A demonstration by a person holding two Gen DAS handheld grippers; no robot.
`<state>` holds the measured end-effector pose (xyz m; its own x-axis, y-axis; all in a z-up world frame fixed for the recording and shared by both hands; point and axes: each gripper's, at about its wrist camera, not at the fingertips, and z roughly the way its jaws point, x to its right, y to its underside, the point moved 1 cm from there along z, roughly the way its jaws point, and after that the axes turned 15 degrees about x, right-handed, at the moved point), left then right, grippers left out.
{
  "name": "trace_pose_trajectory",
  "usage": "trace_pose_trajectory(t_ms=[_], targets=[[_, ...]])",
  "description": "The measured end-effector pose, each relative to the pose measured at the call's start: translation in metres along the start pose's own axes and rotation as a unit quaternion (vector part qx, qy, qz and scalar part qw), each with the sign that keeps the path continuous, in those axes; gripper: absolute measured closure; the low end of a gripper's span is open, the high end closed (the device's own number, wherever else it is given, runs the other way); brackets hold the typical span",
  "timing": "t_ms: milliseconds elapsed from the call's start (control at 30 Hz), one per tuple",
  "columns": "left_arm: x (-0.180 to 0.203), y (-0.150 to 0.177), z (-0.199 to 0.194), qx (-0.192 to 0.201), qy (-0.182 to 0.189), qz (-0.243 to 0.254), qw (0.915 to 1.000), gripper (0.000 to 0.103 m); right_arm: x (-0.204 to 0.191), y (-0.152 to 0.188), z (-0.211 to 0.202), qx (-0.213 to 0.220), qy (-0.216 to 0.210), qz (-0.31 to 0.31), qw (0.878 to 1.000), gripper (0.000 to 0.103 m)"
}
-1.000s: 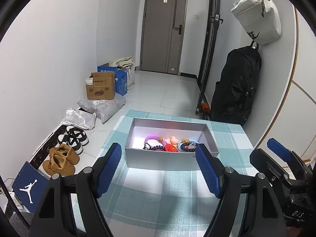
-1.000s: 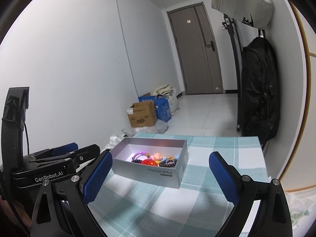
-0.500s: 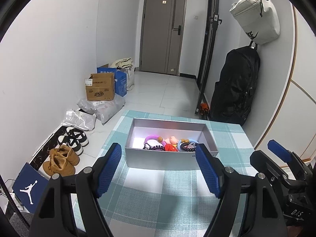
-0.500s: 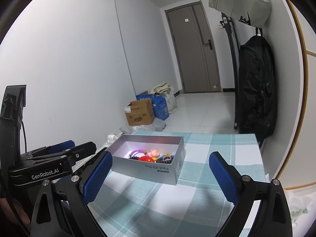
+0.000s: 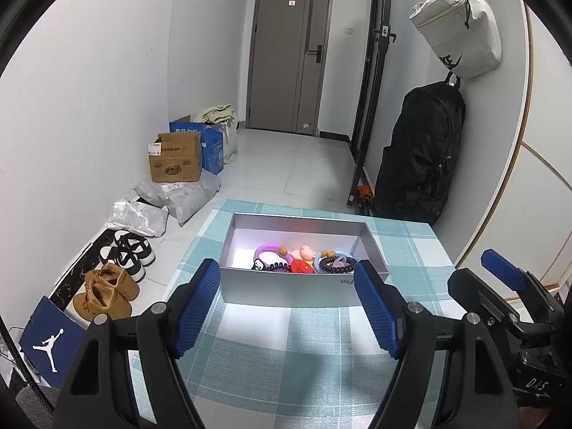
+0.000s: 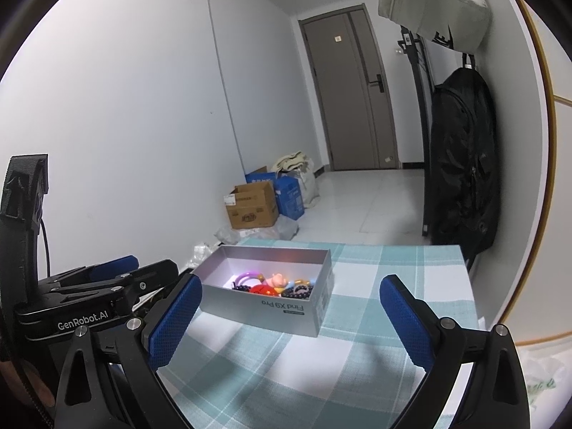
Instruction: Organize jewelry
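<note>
A silver box stands on a teal checked tablecloth. Inside lie a purple ring bracelet, a pink figure, a red piece and dark bead bracelets; they also show in the right wrist view. My left gripper is open and empty, just in front of the box. My right gripper is open and empty, in front and to the right of the box. Each gripper shows at the edge of the other's view.
The table's far edge lies just behind the box. On the floor to the left are shoes, plastic bags and cardboard boxes. A black backpack and a white bag hang on the right wall.
Both views have shifted slightly: the box sits a little lower in the right wrist view. Both grippers stay open and empty.
</note>
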<state>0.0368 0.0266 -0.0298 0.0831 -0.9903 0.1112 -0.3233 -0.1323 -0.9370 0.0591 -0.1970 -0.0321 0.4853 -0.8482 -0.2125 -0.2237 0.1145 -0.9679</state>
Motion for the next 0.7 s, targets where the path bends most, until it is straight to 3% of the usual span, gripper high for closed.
trace_pose_trajectory(t_ms=[700], targets=[[-0.0024,0.0006,0.0013,-0.006,0.004,-0.011,0.9999,0.029,-0.0009,0.0005,0.0011,-0.002,-0.002,-0.001,1.000,0.001]])
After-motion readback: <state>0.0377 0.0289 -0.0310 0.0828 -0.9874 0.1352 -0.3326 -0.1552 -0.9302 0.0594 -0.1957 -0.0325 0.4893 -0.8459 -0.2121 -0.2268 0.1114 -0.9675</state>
